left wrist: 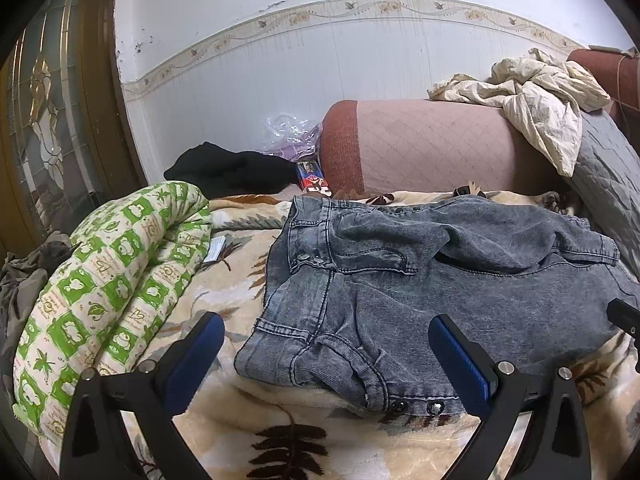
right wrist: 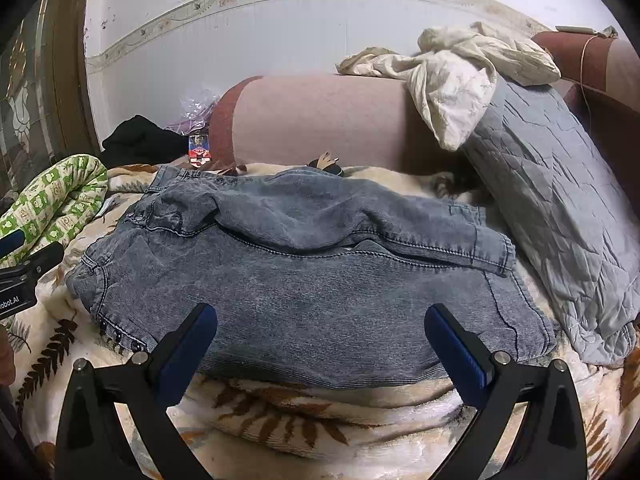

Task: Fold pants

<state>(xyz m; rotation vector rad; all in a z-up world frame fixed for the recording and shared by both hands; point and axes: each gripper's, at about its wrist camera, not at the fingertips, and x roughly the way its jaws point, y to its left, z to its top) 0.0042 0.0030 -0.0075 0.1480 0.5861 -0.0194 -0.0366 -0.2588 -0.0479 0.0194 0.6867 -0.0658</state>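
Observation:
Grey washed denim pants (left wrist: 400,280) lie rumpled on a cream leaf-print blanket (left wrist: 240,280), waistband to the left, legs folded over toward the right. In the right wrist view the pants (right wrist: 312,288) spread across the middle, hem at the right. My left gripper (left wrist: 326,336) is open, just above the waistband's near corner, holding nothing. My right gripper (right wrist: 320,324) is open over the near edge of the pants, holding nothing. Part of the left gripper (right wrist: 24,272) shows at the left edge of the right wrist view.
A rolled green-and-white quilt (left wrist: 108,280) lies left of the pants. A pink and red bolster (left wrist: 420,148) with a cream cloth (left wrist: 532,92) stands behind. A grey quilted pillow (right wrist: 560,208) leans at the right. Black clothing (left wrist: 228,172) lies by the wall.

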